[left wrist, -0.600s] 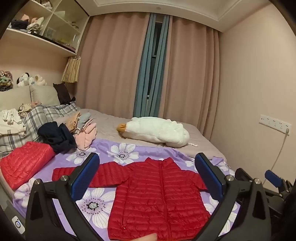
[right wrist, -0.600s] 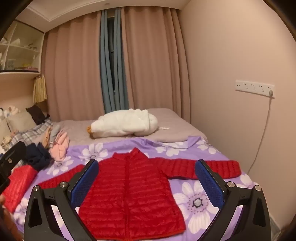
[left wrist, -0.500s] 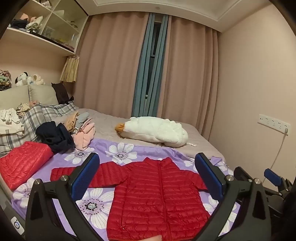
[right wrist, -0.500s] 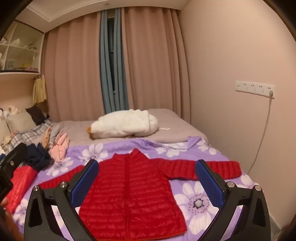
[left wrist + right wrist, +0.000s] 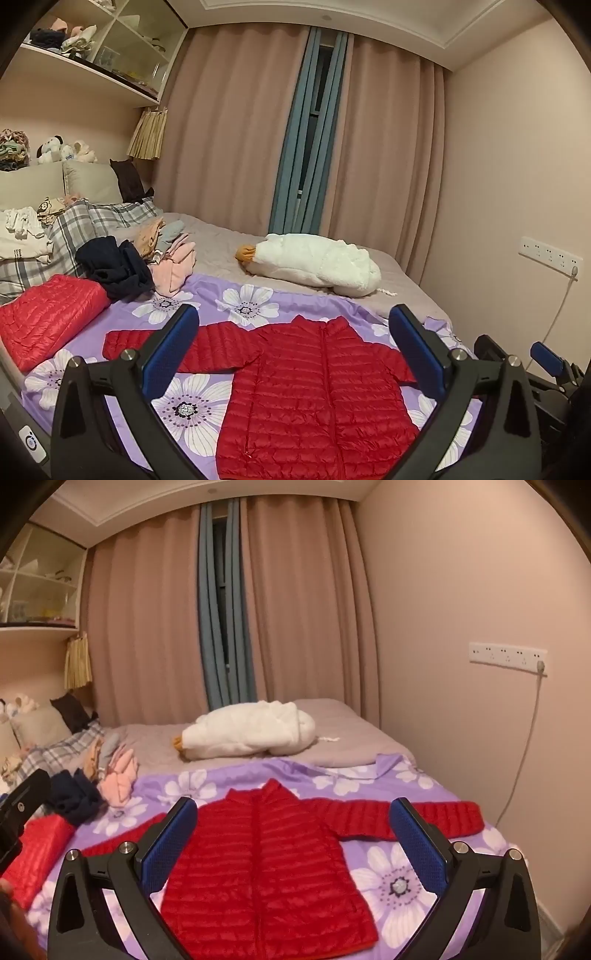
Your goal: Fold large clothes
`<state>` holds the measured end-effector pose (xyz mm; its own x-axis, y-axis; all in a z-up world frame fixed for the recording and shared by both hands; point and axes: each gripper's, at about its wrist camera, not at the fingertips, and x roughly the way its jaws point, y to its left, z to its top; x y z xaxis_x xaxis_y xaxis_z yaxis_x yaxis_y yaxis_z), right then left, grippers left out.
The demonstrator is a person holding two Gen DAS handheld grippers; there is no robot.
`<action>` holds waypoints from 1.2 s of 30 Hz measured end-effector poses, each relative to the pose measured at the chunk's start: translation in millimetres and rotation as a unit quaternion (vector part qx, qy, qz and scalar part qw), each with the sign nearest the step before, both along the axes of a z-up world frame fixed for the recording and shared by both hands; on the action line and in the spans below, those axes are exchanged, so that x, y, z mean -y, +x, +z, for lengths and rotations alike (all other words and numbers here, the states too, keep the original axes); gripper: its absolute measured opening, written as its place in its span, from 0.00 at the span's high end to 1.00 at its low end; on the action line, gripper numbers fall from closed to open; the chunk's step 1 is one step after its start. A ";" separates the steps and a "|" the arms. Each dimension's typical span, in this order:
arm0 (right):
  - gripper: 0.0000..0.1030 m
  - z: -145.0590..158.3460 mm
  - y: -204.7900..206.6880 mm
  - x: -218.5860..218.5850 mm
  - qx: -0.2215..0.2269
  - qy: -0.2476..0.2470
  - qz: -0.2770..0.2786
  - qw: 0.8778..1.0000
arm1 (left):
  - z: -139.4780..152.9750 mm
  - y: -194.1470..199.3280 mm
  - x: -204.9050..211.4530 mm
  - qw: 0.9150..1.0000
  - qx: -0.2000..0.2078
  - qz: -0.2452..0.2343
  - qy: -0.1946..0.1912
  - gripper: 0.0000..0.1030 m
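A red quilted puffer jacket (image 5: pixel 317 391) lies flat, front up, sleeves spread, on a purple flowered sheet (image 5: pixel 207 413) on the bed. It also shows in the right wrist view (image 5: pixel 266 871). My left gripper (image 5: pixel 295 354) is open and empty, held above the jacket near the bed's front edge. My right gripper (image 5: pixel 295 834) is open and empty, also above the jacket. The right gripper shows at the right edge of the left wrist view (image 5: pixel 546 358).
A folded red jacket (image 5: pixel 48 317) lies at the left. A dark garment (image 5: pixel 114 269) and pink clothes (image 5: pixel 173 269) are piled behind it. A white goose plush (image 5: pixel 314 262) lies farther back. The wall with sockets (image 5: pixel 506 653) is to the right.
Both grippers have shifted slightly; the view has tilted a little. Both stay open and the jacket has not moved.
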<state>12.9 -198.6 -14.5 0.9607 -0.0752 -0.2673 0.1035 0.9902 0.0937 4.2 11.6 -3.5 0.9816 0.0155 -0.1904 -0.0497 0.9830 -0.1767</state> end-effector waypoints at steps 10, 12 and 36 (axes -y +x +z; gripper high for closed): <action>0.00 5.4 -2.0 -1.8 0.008 -0.002 0.008 1.000 | 2.2 -0.4 -0.9 1.000 -0.006 0.003 0.003 0.00; 0.00 4.6 -1.3 -0.6 0.007 -0.001 0.007 1.000 | 2.2 -0.6 -0.8 1.000 -0.007 0.002 0.003 0.00; 0.00 0.6 -7.5 -1.3 0.010 0.002 0.014 1.000 | 0.6 -4.8 5.8 1.000 -0.019 0.000 0.016 0.00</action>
<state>5.4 -197.3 -13.9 0.9676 -0.0466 -0.2481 0.0734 0.9923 0.0998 -0.6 5.8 -2.9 0.9738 0.0218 -0.2265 -0.0555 0.9882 -0.1431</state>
